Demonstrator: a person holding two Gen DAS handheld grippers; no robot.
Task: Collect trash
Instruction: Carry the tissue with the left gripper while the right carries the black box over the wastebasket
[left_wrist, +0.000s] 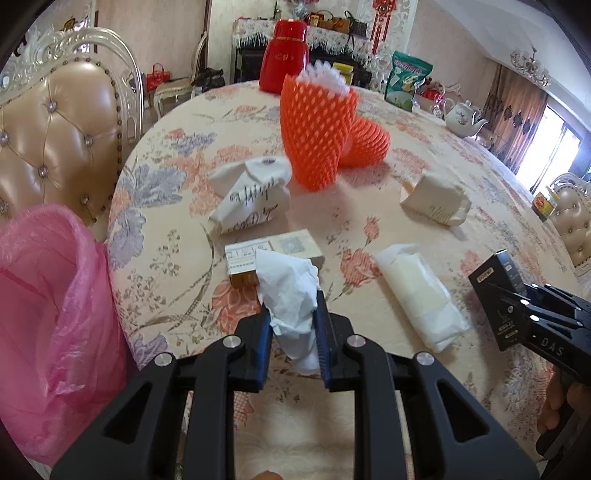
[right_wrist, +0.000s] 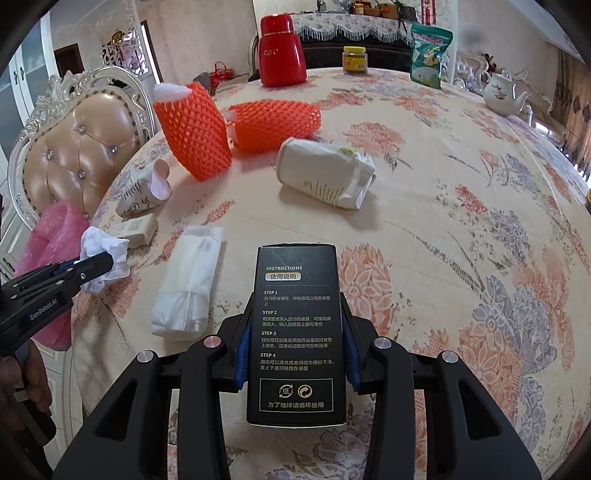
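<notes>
My left gripper (left_wrist: 293, 325) is shut on a crumpled white tissue (left_wrist: 291, 291), held above the near table edge; it also shows in the right wrist view (right_wrist: 103, 254). My right gripper (right_wrist: 297, 332) is shut on a black carton (right_wrist: 297, 332) with printed instructions, also seen in the left wrist view (left_wrist: 495, 299). A pink trash bag (left_wrist: 44, 306) hangs open at the left, beside the table. On the floral tablecloth lie a white tissue pack (left_wrist: 421, 291), a small beige box (left_wrist: 273, 251), two crushed paper cups (left_wrist: 251, 192) (left_wrist: 436, 199) and two orange foam nets (left_wrist: 317, 129).
A red thermos (left_wrist: 284, 55), a green snack bag (left_wrist: 406, 81), a yellow-lidded jar (right_wrist: 354, 59) and a white teapot (left_wrist: 461, 118) stand at the table's far side. A padded chair (left_wrist: 55, 140) stands left, behind the bag.
</notes>
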